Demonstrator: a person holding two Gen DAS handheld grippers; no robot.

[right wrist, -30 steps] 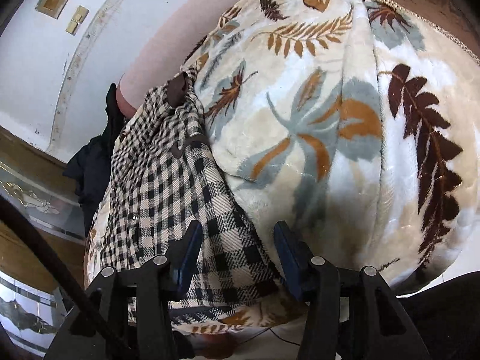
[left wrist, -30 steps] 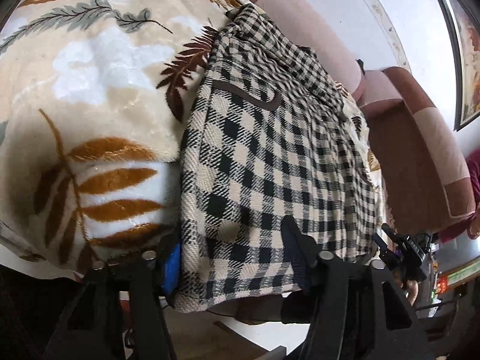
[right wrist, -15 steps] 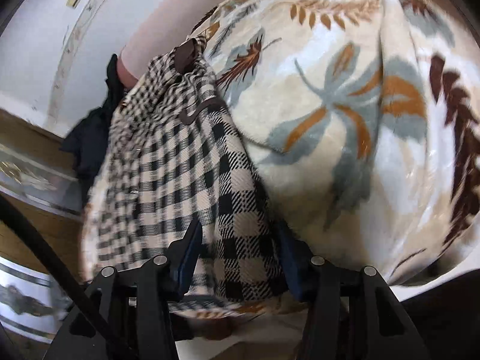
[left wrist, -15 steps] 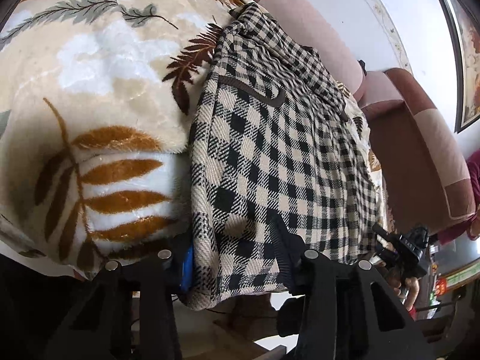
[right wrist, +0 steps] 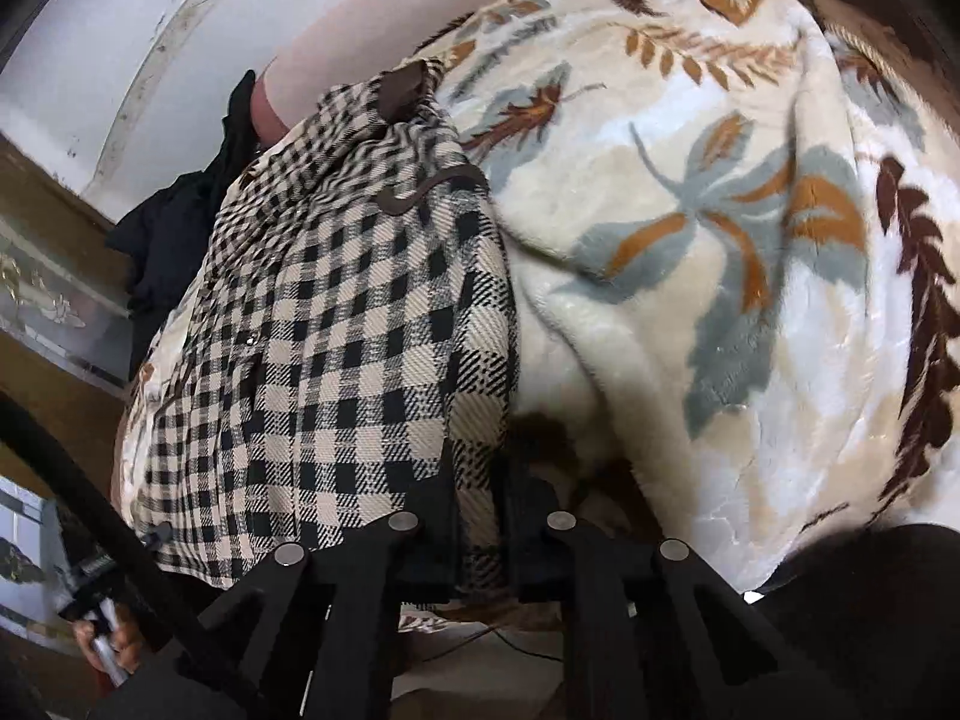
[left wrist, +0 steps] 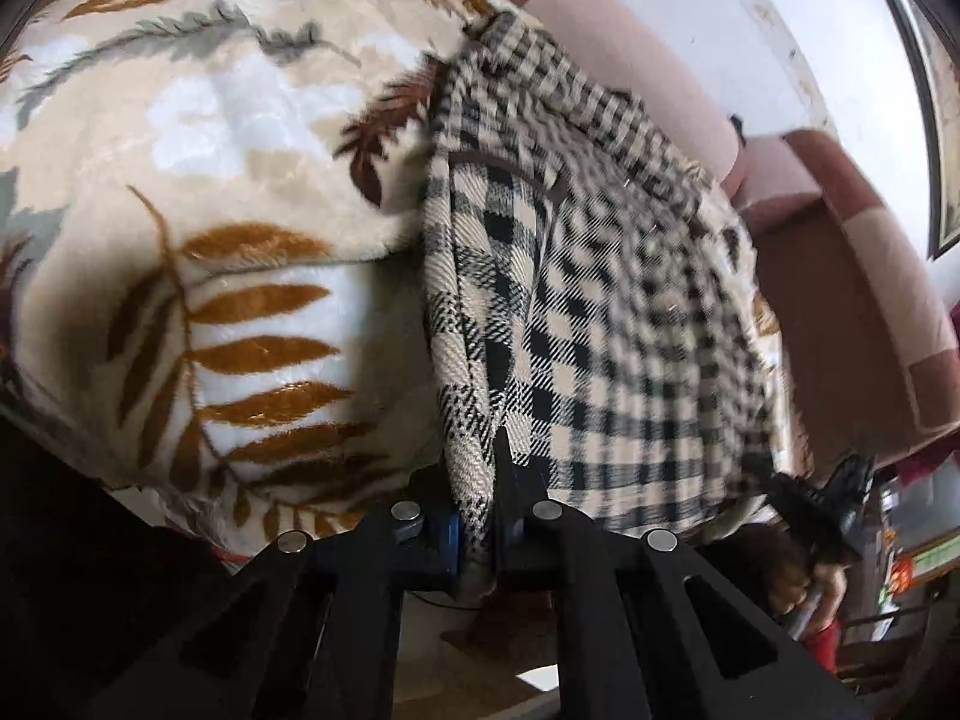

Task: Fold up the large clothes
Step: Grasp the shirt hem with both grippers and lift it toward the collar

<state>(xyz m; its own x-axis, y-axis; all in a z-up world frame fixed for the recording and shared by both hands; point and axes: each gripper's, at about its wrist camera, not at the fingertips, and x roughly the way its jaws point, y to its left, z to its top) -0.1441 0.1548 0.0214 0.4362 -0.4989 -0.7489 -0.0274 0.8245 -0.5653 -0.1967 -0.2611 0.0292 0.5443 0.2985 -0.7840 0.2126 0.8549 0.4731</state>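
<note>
A black-and-cream checked garment point(left wrist: 606, 324) with brown trim lies on a leaf-patterned blanket point(left wrist: 180, 180). My left gripper point(left wrist: 477, 516) is shut on the garment's near left corner, the cloth bunched between its jaws. In the right wrist view the same garment point(right wrist: 336, 360) runs away to the left. My right gripper point(right wrist: 480, 534) is shut on its near right corner at the blanket's point(right wrist: 720, 240) front edge. The other gripper shows small at the lower left of this view point(right wrist: 96, 576) and at the lower right of the left wrist view point(left wrist: 840, 492).
A pink and brown sofa point(left wrist: 840, 276) with armrest stands behind and to the right. A black cloth point(right wrist: 180, 222) lies by the sofa back. White wall point(right wrist: 120, 30) behind. A wooden cabinet point(right wrist: 48, 276) stands at the left.
Both grippers went from open around the garment's near hem to shut on its two corners. The hem is bunched and lifted a little.
</note>
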